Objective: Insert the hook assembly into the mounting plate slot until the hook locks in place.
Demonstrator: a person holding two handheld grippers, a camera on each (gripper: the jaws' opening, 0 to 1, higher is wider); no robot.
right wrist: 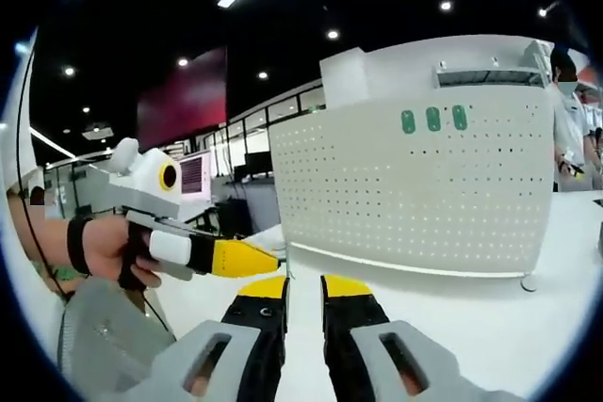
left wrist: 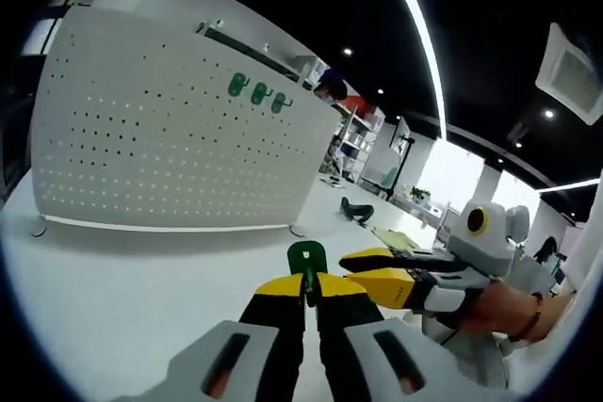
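Left tongs (left wrist: 310, 287), green hook (left wrist: 306, 258), pegboard (left wrist: 170, 138) beyond

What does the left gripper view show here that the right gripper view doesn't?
Left gripper view alone: a green hook pinched between the shut jaws of the left gripper, and the right gripper entering from the right.
Right gripper view alone: the right gripper's own jaws, slightly apart and empty, plus a dark red wall screen.
Both: the white pegboard standing on the white table, with three green hooks mounted near its top.
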